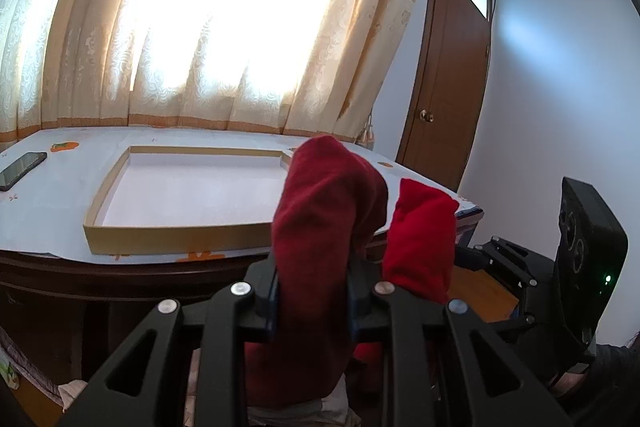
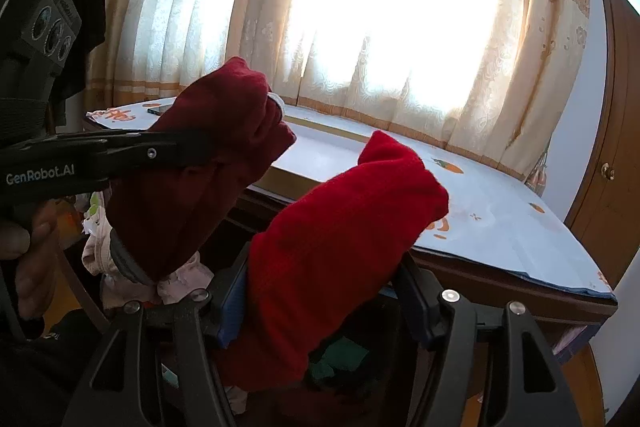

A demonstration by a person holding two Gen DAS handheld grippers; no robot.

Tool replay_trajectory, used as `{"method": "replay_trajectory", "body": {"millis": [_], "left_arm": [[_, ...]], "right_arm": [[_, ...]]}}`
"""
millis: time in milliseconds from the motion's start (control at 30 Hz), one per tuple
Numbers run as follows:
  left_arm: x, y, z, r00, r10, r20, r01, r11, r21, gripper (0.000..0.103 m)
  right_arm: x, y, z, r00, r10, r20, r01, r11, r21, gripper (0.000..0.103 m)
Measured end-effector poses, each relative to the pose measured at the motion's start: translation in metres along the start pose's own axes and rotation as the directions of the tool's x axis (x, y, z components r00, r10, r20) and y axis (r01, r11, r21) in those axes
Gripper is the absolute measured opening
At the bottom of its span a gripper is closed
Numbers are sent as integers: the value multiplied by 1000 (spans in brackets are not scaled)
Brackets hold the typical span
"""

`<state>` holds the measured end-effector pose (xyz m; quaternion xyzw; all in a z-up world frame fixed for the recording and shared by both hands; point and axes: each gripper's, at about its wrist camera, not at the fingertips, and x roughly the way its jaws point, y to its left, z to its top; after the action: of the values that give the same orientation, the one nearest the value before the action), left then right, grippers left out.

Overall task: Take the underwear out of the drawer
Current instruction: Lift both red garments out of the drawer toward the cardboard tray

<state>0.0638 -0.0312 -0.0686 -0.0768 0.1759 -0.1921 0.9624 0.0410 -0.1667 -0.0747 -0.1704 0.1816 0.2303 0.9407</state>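
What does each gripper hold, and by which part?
Left gripper and right gripper each clamp one bunched end of the red underwear.

Both cams ride right behind their jaws, tilted slightly down, facing the bench (image 1: 60, 187) and curtain (image 1: 240, 27). They share the red underwear (image 2: 340, 247), super close up.

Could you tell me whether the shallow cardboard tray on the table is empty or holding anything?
Empty. The left wrist view shows the cardboard tray with a bare white floor; the red underwear is in front of it, hiding its right corner.
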Motion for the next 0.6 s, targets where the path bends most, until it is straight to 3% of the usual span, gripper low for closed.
{"method": "replay_trajectory", "body": {"millis": [600], "left_arm": [[-6,-3,13,997,8,71,-10,1000,27,23]], "right_arm": [[-14,4,10,996,-9,85,13,999,-48,67]]}}
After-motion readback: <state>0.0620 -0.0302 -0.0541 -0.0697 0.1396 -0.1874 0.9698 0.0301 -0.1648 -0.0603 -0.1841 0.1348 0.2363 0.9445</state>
